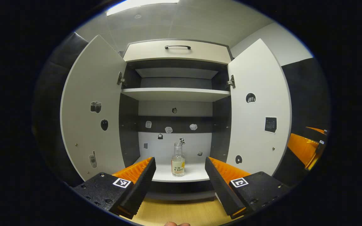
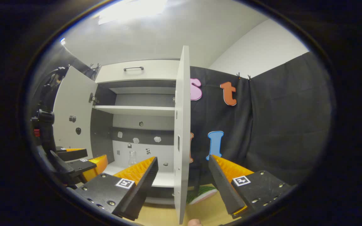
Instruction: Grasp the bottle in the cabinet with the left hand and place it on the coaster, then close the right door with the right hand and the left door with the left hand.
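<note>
A clear glass bottle [image 1: 178,160] with a pale label stands upright, uncapped, on the cabinet's lower shelf [image 1: 196,174]. My left gripper [image 1: 179,164] is open in front of the cabinet, and the bottle shows farther off in the gap between its fingers. Both doors are swung open: the left door [image 1: 91,110] and the right door [image 1: 258,106]. My right gripper [image 2: 182,161] is open, with the right door [image 2: 181,131] edge-on in its gap, untouched by either finger. A green coaster [image 2: 201,192] lies on the table behind that door. The bottle [image 2: 132,158] and left gripper [image 2: 77,158] sit at the left.
A wooden tabletop [image 1: 174,213] runs in front of the cabinet. Above the open compartment is a drawer with a dark handle [image 1: 177,47], and a bare upper shelf [image 1: 174,93]. Small stickers dot the doors and back wall. Black cloth [image 2: 278,131] hangs to the right.
</note>
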Tool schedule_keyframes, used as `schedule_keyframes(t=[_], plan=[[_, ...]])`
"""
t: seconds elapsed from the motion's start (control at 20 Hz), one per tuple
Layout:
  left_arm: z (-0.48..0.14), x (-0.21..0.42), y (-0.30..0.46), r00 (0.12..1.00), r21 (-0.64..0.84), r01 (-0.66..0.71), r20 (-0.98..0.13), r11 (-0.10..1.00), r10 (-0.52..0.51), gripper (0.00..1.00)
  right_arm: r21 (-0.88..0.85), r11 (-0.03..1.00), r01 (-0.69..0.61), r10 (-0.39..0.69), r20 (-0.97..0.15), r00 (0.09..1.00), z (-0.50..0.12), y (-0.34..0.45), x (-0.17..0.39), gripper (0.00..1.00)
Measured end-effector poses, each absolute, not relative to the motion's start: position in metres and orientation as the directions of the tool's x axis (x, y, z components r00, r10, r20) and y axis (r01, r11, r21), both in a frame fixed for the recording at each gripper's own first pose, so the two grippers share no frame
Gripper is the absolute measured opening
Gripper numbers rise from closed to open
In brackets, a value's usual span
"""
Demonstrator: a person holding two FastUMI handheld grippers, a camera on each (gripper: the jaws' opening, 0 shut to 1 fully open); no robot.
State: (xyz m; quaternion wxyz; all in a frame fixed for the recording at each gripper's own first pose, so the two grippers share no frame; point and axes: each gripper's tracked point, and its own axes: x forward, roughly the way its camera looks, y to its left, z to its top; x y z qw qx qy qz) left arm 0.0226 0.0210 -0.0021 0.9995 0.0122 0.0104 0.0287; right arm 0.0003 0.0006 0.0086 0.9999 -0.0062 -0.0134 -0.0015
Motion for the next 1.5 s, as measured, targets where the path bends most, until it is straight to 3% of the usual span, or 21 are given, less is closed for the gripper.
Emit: schedule_keyframes(t=[0.25, 0.3, 0.35, 0.55, 1.05, 1.35, 1.45, 1.5], plan=[[-0.022, 0.063, 0.032, 0.996, 0.035, -0.062, -0.064, 0.997, 0.064, 0.99, -0.026, 0.999, 0.025, -0.024, 0.02, 1.0, 0.007, -0.005, -0.001, 0.98], [-0.026, 0.072, 0.035, 0.995, 0.037, -0.065, -0.073, 0.997, 0.067, 0.99, -0.029, 0.999, 0.034, -0.033, 0.018, 0.999, 0.006, -0.007, 0.0, 0.93], [-0.031, 0.084, 0.038, 0.994, 0.038, -0.068, -0.082, 0.997, 0.071, 0.99, -0.032, 0.999, 0.044, -0.043, 0.017, 0.999, 0.005, -0.009, 0.0, 0.98], [-0.041, 0.133, 0.045, 0.994, 0.047, -0.061, -0.092, 0.997, 0.065, 0.99, -0.041, 0.996, 0.079, -0.079, 0.018, 0.997, 0.004, -0.017, 0.0, 1.0], [-0.075, 0.235, 0.055, 0.986, 0.046, -0.06, -0.152, 0.997, 0.067, 0.99, -0.076, 0.984, 0.161, -0.161, 0.011, 0.987, -0.005, -0.034, 0.013, 0.98], [-0.092, 0.273, 0.057, 0.98, 0.056, -0.069, -0.185, 0.996, 0.078, 0.95, -0.083, 0.974, 0.209, -0.208, 0.027, 0.978, -0.002, -0.049, 0.005, 0.98], [-0.097, 0.284, 0.057, 0.978, 0.057, -0.069, -0.192, 0.996, 0.079, 0.95, -0.083, 0.97, 0.23, -0.228, 0.035, 0.973, 0.0, -0.056, 0.0, 0.93], [-0.098, 0.287, 0.058, 0.977, 0.057, -0.074, -0.196, 0.996, 0.083, 0.86, -0.085, 0.967, 0.239, -0.237, 0.034, 0.971, -0.001, -0.06, -0.002, 0.93]])
